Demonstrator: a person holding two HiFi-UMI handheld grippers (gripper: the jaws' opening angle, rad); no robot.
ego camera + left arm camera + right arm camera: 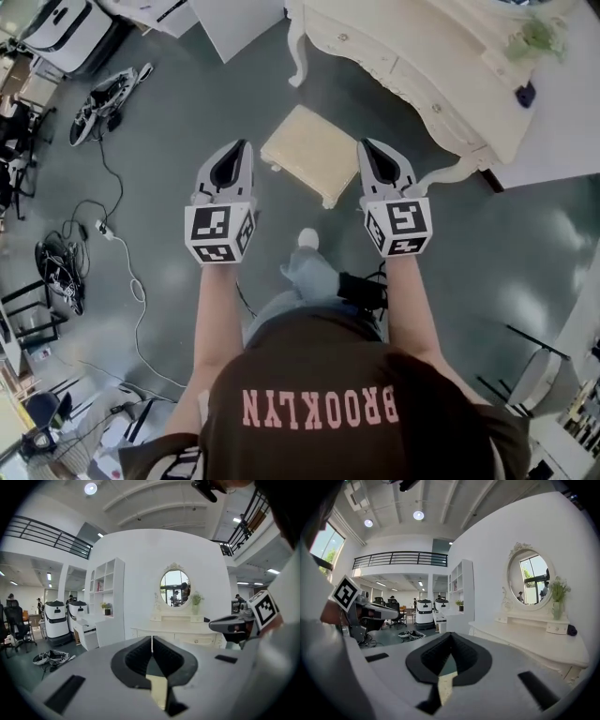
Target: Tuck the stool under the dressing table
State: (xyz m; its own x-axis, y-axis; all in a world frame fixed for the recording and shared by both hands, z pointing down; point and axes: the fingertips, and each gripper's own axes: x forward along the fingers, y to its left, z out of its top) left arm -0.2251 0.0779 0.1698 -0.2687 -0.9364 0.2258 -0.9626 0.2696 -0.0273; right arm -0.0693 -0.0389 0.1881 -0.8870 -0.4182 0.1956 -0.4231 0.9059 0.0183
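Past a brown shirt, left hand-held gripper and right hand-held gripper, closed empty, flank a square cream stool.

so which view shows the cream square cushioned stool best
The head view: the cream square cushioned stool is in full view from above, just short of the white dressing table. Each gripper view shows only a cream sliver below its jaws, probably the stool.
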